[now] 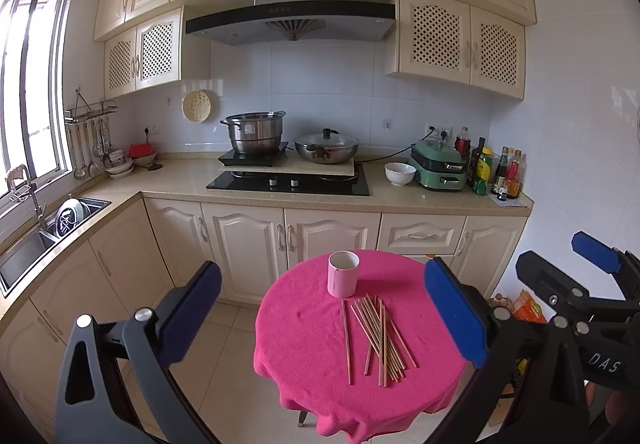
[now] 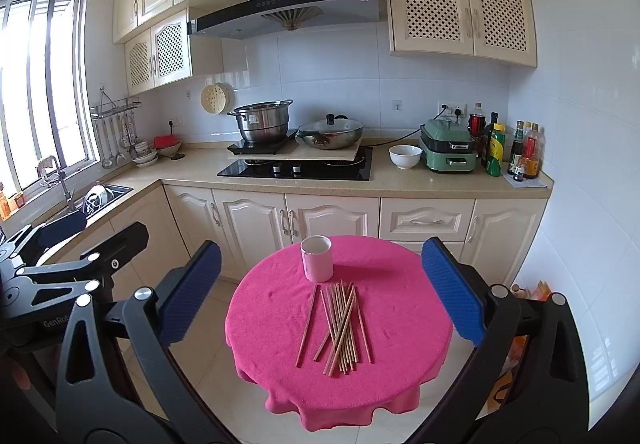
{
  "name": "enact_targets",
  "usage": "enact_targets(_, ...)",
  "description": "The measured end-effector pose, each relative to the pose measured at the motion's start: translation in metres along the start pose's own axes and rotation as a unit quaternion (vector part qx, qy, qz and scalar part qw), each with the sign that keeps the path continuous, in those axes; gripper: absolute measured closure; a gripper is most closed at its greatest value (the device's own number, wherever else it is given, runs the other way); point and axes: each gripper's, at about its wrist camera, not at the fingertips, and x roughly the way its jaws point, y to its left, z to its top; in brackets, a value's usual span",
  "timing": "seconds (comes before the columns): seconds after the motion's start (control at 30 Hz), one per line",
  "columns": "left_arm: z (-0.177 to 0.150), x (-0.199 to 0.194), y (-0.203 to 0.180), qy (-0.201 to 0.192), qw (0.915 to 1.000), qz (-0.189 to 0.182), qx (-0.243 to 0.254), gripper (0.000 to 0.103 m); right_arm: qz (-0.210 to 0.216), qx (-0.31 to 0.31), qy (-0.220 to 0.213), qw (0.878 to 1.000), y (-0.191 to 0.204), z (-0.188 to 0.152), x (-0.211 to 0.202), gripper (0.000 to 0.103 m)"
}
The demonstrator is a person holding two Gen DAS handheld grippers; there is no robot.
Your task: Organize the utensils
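We see a loose pile of wooden chopsticks (image 1: 378,336) in the lower centre of the left wrist frame, on a round table under a pink cloth (image 1: 304,324); one stick lies apart at the pile's left. A pink cup (image 1: 343,274) stands upright just above them, empty as far as we can tell. Our left gripper (image 1: 322,318) and right gripper (image 2: 320,294) both gape wide, holding nothing, hanging short of the table. Behind runs the kitchen counter (image 2: 400,180).
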Motion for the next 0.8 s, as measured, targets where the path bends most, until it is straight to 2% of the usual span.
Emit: enact_targets(0.8,0.002,0.009,0.001,0.003,1.0000,0.000,0.001,0.004,0.001,0.003,0.009,1.000,0.001,0.000,0.013,0.005)
